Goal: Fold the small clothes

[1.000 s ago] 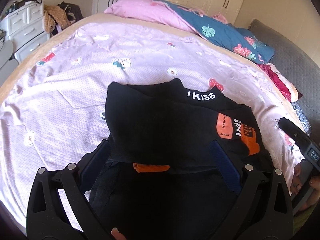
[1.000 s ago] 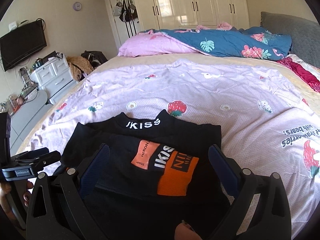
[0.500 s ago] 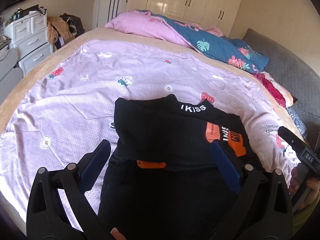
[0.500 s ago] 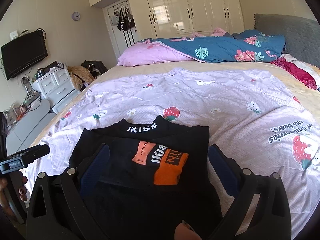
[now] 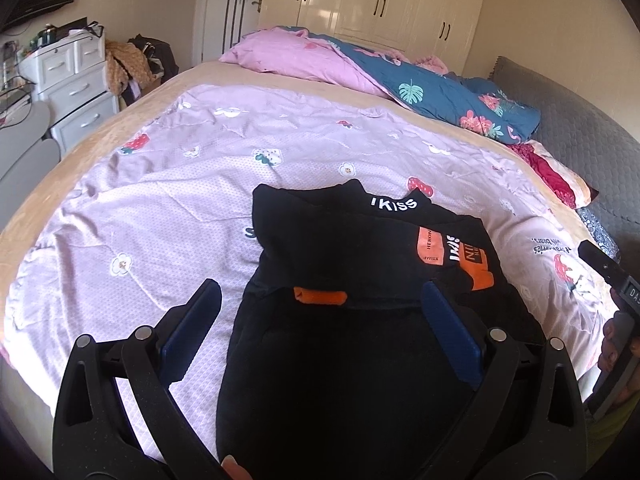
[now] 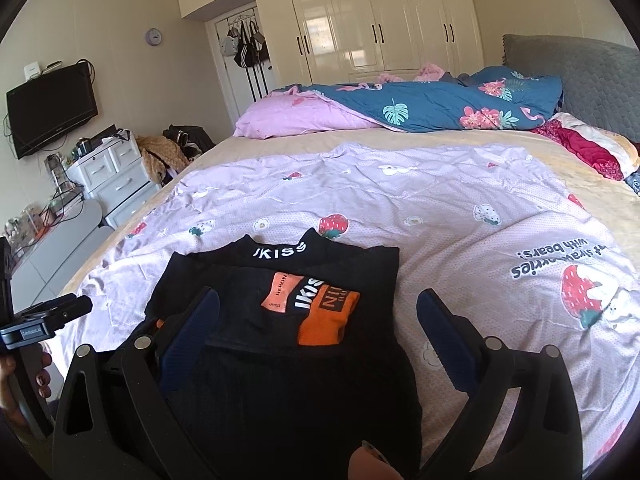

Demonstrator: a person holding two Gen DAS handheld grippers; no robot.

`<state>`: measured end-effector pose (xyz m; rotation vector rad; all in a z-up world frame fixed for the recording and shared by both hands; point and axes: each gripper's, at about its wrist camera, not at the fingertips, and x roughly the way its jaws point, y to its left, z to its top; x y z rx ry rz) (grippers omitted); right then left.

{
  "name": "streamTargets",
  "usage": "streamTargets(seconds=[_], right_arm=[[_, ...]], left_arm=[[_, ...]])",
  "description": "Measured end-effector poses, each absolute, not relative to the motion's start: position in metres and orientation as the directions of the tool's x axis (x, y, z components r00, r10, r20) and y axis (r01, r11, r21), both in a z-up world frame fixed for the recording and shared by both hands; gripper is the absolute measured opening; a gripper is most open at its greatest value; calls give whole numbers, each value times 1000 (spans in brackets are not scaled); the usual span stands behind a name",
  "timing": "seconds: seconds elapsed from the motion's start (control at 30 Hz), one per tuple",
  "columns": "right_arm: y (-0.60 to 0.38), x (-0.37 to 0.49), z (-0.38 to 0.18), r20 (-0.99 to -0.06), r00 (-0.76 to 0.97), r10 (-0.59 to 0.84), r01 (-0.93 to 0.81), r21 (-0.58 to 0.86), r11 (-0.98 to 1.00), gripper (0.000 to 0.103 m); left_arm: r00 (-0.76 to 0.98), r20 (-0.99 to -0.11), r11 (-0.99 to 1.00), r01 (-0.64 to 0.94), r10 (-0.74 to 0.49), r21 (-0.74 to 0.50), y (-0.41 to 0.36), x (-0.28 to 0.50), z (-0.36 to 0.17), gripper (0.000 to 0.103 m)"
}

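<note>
A small black top with a white "IKISS" collar and orange patches lies flat on the lilac strawberry sheet. Its sleeves are folded in over the chest, and an orange cuff shows at the fold. My left gripper hovers open over the top's near, lower half with nothing held. In the right wrist view the same top lies below my right gripper, also open and empty. Each gripper shows at the edge of the other's view: the right gripper and the left gripper, both hand-held.
The sheet covers most of a wide bed. A pink and blue quilt is heaped at the far end, and a red blanket lies by the grey headboard. White drawers stand left of the bed.
Both grippers have drawn back and upward from the top, so it looks smaller and more of the bed shows. The top has stayed put, and both grippers remain open.
</note>
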<state>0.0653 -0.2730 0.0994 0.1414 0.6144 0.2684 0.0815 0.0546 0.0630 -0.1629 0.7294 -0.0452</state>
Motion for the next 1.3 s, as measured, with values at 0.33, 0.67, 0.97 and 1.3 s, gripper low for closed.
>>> streamTargets(seconds=[0.33, 0.67, 0.97, 1.3], right_arm=[[-283, 41, 97, -563, 775, 287, -206, 205, 957, 98], [-290, 23, 88, -582, 762, 286, -201, 207, 957, 98], [-290, 11, 87, -587, 755, 292, -210, 206, 956, 98], [-287, -7, 84, -599, 743, 299, -223, 199, 954, 98]], left_arm=[[716, -696, 990, -45, -62, -134, 68, 55, 49, 94], [692, -721, 991, -65, -42, -120, 80, 29, 38, 94], [672, -740, 991, -70, -35, -111, 84, 14, 33, 93], [597, -801, 992, -73, -42, -106, 85, 4, 3, 82]])
